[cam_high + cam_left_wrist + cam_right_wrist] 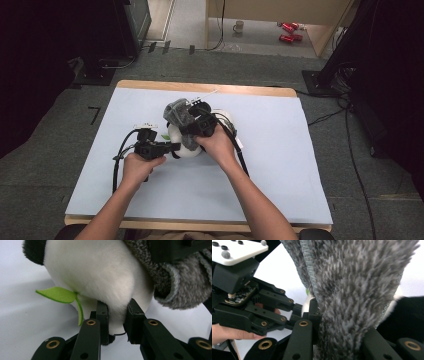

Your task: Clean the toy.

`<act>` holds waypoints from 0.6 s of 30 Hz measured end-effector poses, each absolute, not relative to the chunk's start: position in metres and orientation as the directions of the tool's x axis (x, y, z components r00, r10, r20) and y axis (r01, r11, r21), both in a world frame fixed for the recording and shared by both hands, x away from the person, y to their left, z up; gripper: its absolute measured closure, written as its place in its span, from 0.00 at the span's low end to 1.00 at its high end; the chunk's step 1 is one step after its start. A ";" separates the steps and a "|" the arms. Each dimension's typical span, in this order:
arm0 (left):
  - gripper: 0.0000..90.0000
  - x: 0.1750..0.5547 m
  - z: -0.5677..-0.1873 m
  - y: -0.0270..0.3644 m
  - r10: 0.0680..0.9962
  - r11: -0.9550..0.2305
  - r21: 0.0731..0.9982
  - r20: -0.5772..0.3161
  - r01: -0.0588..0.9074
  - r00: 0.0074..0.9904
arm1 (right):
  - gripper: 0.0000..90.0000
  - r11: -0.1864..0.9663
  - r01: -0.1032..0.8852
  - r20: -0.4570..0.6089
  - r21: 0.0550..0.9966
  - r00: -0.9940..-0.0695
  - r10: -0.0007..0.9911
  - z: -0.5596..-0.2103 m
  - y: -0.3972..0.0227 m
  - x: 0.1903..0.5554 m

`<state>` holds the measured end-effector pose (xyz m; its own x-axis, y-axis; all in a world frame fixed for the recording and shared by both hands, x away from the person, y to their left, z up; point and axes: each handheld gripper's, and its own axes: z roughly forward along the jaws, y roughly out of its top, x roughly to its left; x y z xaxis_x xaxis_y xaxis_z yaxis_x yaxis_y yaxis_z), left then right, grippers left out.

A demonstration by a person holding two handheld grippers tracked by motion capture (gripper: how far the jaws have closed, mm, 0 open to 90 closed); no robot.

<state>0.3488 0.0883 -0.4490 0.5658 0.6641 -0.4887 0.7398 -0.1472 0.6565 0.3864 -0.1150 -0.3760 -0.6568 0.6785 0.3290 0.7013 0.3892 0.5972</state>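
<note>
A white plush toy (188,149) with black patches and a green felt leaf (58,294) lies in the middle of the pale mat (280,165). My left gripper (174,148) comes in from the left and is shut on a fold of the toy's white body (100,277); its pads pinch the fur (117,322). A grey fuzzy cloth piece (178,113) sits over the toy's top. My right gripper (191,120) reaches in from the right, shut on this grey cloth (357,290), which fills the gap between its jaws (337,322). The cloth hides most of the toy's upper part.
The mat covers a wooden table (200,87) whose far edge shows behind it. On the floor beyond stand a mug (239,26) and red cans (289,31). Cables (350,150) run along the right side, and dark equipment stands (100,65) at the back left.
</note>
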 end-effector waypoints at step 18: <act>0.84 0.350 -0.449 0.090 0.659 -0.140 0.661 -0.493 0.737 0.568 | 0.87 0.463 0.663 0.189 0.588 -0.670 0.718 -0.371 -0.113 0.386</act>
